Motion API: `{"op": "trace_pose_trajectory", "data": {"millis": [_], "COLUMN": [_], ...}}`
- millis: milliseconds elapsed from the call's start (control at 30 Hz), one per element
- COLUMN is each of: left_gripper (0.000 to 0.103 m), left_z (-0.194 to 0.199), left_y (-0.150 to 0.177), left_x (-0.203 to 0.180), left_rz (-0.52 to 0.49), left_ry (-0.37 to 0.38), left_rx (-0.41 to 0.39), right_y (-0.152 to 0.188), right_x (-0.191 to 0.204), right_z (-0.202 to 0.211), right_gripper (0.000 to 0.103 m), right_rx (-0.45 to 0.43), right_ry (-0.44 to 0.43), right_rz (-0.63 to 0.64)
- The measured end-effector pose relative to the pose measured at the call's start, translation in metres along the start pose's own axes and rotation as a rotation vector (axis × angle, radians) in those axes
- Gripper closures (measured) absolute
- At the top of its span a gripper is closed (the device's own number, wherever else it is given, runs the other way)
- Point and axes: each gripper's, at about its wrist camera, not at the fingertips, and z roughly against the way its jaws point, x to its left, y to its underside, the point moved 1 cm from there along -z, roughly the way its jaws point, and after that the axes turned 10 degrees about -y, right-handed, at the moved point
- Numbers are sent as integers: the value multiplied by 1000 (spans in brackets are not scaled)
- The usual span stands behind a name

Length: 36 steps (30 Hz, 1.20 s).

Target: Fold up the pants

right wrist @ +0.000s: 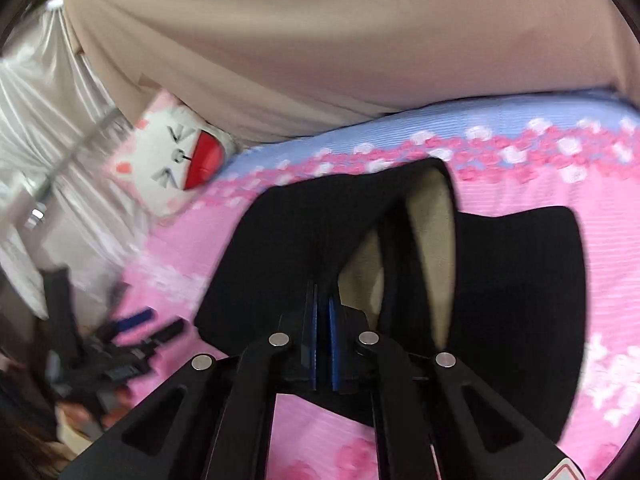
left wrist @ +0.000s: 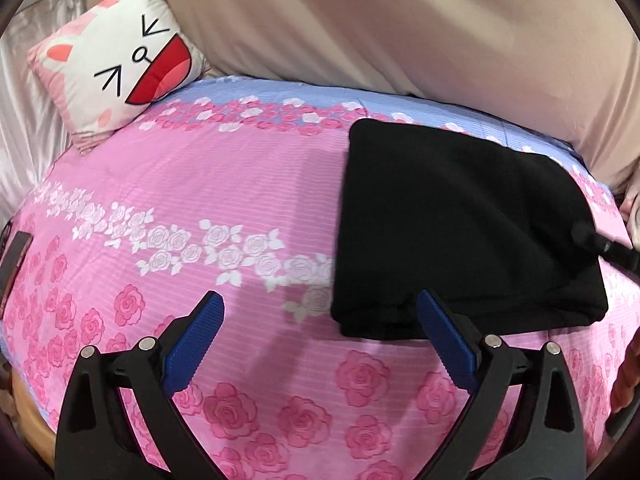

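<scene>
The black pants (left wrist: 460, 232) lie folded into a compact block on the pink rose-print bedspread (left wrist: 180, 184). My left gripper (left wrist: 319, 300) hovers open just in front of their near left corner, with nothing between its blue pads (left wrist: 196, 332). My right gripper (right wrist: 323, 308) has its pads pressed together on an edge of the pants (right wrist: 300, 240). A fold there stands raised and shows beige lining (right wrist: 434, 240). The right gripper's tip (left wrist: 600, 244) also shows at the pants' right edge in the left wrist view. The left gripper (right wrist: 136, 332) appears blurred at the lower left of the right wrist view.
A cat-face pillow (left wrist: 116, 60) leans at the back left of the bed. A large beige cloth (left wrist: 400, 20) rises behind the bed. A white satin curtain (left wrist: 24, 120) hangs at the left. A dark flat object (left wrist: 14, 256) lies at the bed's left edge.
</scene>
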Motion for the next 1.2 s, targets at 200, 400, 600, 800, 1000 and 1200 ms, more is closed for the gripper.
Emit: {"op": "trace_pose_trajectory", "data": {"millis": [200, 400, 600, 800, 1000, 1200], "left_gripper": [7, 7, 6, 6, 6, 6], "left_z": [-15, -16, -7, -11, -6, -9], "left_y": [0, 0, 0, -6, -11, -13], "left_x": [-1, -11, -26, -41, -62, -68], "left_rz": [3, -3, -59, -78, -119, -131], "left_ry": [18, 12, -30, -49, -38, -40], "left_rx": [48, 69, 54, 70, 54, 61], "right_y": [-6, -41, -29, -25, -32, -34], "right_x": [-46, -92, -71, -44, -70, -73], "right_z": [22, 20, -16, -20, -33, -37], "right_gripper": [55, 76, 82, 82, 68, 56], "right_rx": [-47, -68, 74, 99, 121, 145], "right_ry": [-36, -26, 116, -36, -14, -142], "right_rz": [-168, -194, 25, 82, 9, -45]}}
